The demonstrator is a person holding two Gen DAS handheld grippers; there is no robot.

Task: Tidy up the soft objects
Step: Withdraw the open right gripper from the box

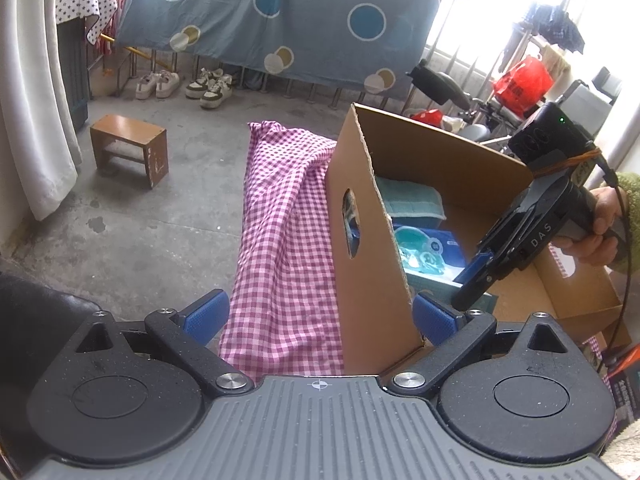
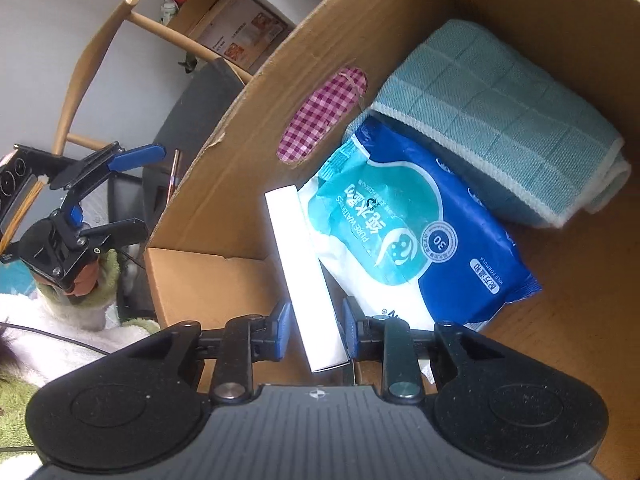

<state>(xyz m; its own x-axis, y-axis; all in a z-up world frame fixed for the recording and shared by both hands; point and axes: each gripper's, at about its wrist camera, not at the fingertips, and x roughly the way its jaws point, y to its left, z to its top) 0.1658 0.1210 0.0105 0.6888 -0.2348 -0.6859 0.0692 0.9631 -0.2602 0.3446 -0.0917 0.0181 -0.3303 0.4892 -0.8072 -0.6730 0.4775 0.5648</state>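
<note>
While the left tongs gape empty, the right tongs grip a white box, its end hidden.

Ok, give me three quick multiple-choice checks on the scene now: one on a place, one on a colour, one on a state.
1. Where is the teal towel?
A. On the wooden stool
B. Inside the cardboard box
C. Draped over the box wall

2. What colour is the checked cloth beside the box?
A. Green and white
B. Yellow and black
C. Pink and white

3. How is the left gripper?
A. Open
B. Shut on the towel
C. Shut on the wipes pack

Answers:
1 B: the teal towel lies in the cardboard box, next to the wipes pack.
2 C: the checked cloth shows pink and white squares.
3 A: the left gripper has its fingers spread, gripping nothing.
</note>
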